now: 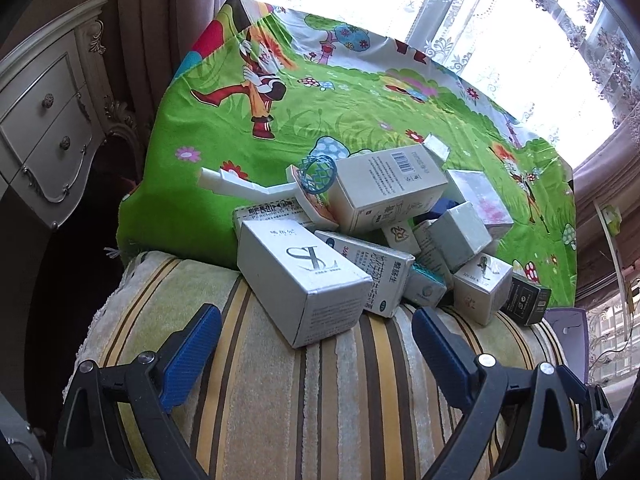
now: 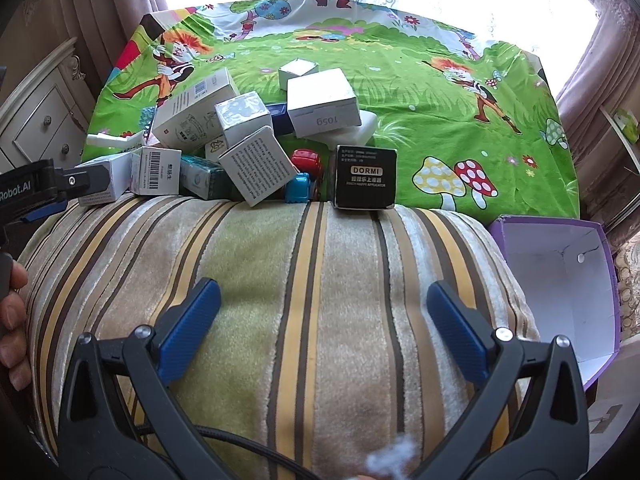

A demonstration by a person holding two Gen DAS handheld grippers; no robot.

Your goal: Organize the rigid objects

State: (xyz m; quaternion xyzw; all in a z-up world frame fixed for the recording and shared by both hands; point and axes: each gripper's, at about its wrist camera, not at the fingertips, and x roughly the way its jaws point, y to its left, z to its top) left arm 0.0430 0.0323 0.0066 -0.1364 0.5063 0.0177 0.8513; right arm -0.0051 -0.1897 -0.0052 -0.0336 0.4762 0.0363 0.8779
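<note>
Here, from near to far:
Left gripper [image 1: 316, 344]: jaws stand wide apart, nothing between them; blue pads [image 1: 188, 356] hang over the striped blanket [image 1: 288, 400] and touch no box.
Right gripper [image 2: 324, 320]: jaws also wide apart and empty, over the same blanket, well apart from the pile.
Silver box with "XS" logo [image 1: 304, 280]: nearest thing to the left gripper, just ahead of the gap between its jaws; it lies on its side, long axis running from far-left to near-right, one small end face turned toward the gripper.
White box with blue characters [image 1: 376, 276]: just behind and right of the silver box, touching it, long axis in almost the same slant.
Black DORMI box [image 2: 365, 178]: straight ahead of the right gripper at the far edge of the blanket, upright, printed face toward the camera.
Blue toy [image 2: 298, 188] and red toy [image 2: 306, 162]: just left of the black box, small, partly hidden.
Pile of boxes [image 1: 392, 196]: farther on, mostly white and silver cartons leaning on each other at mixed angles, on the green cartoon cloth [image 1: 344, 96].
Purple box [image 2: 560, 292]: to the right of the right gripper, open, white inside, empty.
A hand [image 2: 12, 316]: at the left edge of the right view, holding the left gripper's handle.
</note>
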